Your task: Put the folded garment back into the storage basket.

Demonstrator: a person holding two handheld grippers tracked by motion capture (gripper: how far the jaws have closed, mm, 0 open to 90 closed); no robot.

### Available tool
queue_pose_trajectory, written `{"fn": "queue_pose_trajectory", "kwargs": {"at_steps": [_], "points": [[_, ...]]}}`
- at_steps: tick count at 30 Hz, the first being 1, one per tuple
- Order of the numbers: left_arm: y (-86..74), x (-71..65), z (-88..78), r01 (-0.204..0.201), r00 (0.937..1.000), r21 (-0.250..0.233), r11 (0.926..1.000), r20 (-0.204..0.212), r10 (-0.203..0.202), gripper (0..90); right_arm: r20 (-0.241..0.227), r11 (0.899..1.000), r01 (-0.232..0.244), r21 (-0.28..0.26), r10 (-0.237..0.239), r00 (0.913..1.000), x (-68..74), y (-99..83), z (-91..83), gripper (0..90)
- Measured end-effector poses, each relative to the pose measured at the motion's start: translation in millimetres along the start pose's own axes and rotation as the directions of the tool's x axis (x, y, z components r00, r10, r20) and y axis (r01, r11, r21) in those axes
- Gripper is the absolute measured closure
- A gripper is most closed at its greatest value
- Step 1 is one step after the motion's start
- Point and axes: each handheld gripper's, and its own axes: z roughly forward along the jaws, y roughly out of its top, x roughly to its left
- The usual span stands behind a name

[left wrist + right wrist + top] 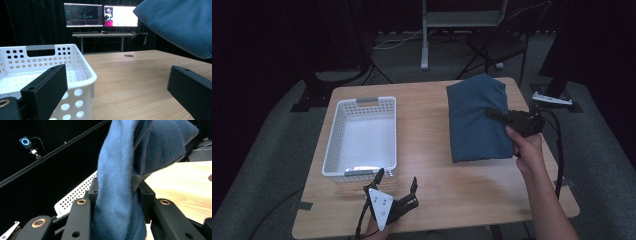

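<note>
A folded blue cloth (474, 117) lies on the right half of the wooden table, its right edge lifted. My right gripper (497, 115) is shut on that edge; in the right gripper view the blue cloth (120, 195) bunches thickly between the two black jaws. In the left gripper view the cloth (180, 22) hangs above the table at the upper right. My left gripper (397, 181) stands open near the front edge, just in front of the white basket (343, 116), with nothing between its fingers (47, 86).
The white perforated basket (85, 66) sits on the table's left half, with nothing inside. Bare wood (424, 145) lies between basket and cloth. A folding chair (497, 42) and a desk frame stand behind the table. Monitors (100, 15) glow on a far desk.
</note>
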Motion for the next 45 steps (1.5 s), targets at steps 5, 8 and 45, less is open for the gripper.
{"fn": "queue_pose_trajectory", "kwargs": {"at_steps": [5, 8, 45], "points": [[0.2, 0.6, 0.4, 0.004, 1.0, 0.003, 1.0, 0.005, -0.004, 4.2, -0.023, 1.0, 0.005, 0.006, -0.005, 0.9997, 6.4, 4.3, 11.8, 64.9], [0.3, 0.5, 0.6, 0.004, 1.0, 0.007, 1.0, 0.004, -0.004, 4.3, -0.046, 1.0, -0.014, 0.001, 0.014, 0.9988, 8.8, 4.0, 19.0, 64.9], [-0.3, 0.6, -0.2, 0.002, 1.0, -0.009, 1.0, 0.01, -0.002, 4.3, -0.153, 0.997, -0.032, 0.064, 0.041, 0.9873, 46.5, 5.7, 140.5, 64.6]]}}
